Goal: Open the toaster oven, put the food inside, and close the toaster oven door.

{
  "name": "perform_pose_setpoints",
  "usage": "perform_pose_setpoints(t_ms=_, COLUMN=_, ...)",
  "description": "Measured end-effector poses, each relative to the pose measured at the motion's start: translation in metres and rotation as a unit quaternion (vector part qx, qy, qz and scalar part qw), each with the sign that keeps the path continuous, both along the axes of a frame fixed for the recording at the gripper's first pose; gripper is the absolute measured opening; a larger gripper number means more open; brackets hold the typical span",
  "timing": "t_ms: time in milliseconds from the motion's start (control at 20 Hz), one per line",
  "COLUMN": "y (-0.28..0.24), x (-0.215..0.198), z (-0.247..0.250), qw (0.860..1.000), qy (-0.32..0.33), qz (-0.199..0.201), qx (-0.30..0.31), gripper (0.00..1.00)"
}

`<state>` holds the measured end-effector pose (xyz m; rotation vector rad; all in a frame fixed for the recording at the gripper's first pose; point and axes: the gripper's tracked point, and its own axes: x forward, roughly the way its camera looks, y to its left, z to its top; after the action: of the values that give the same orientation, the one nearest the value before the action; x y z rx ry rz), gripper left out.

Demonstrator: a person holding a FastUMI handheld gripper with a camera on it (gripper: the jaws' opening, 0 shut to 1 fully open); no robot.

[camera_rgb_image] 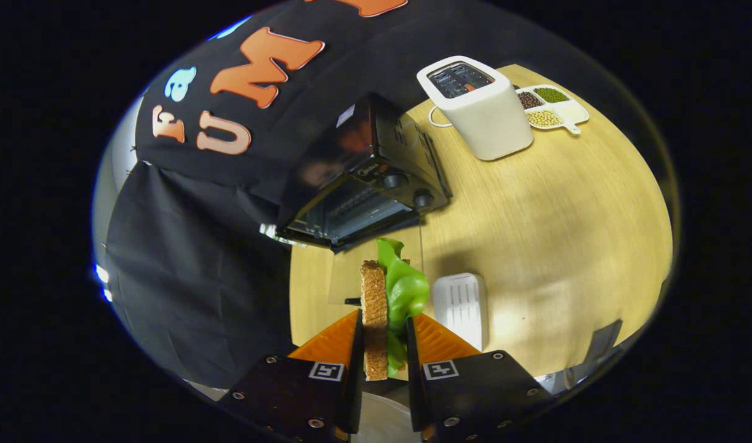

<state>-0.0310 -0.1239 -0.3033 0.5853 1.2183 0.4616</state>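
The hand-held gripper (385, 344) clamps both fingers on a sandwich (388, 307) of bread and lettuce, lifted above the worktop (548, 215), with the black toaster oven (367, 178) beyond it.

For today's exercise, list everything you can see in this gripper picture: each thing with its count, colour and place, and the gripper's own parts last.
toaster oven: one, black, on the table beyond the fingers, door open.
sandwich: one, brown bread with green lettuce, held between the fingers.
pop-up toaster: one, white, far side of the table, beyond the toaster oven.
divided dish: one, white, holding dark, green and pale beans, beside the pop-up toaster.
ribbed tray: one, white, on the table next to the sandwich.
table: one, light wood, under everything.
gripper: one, both fingers pressing the sandwich.
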Motion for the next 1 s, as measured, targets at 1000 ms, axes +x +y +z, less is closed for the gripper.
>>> perform_pose_setpoints(t_ms=1000, y=0.161, x=0.080, z=-0.064, qw=0.927, qy=-0.070, qz=-0.338, qx=0.146, gripper=0.32)
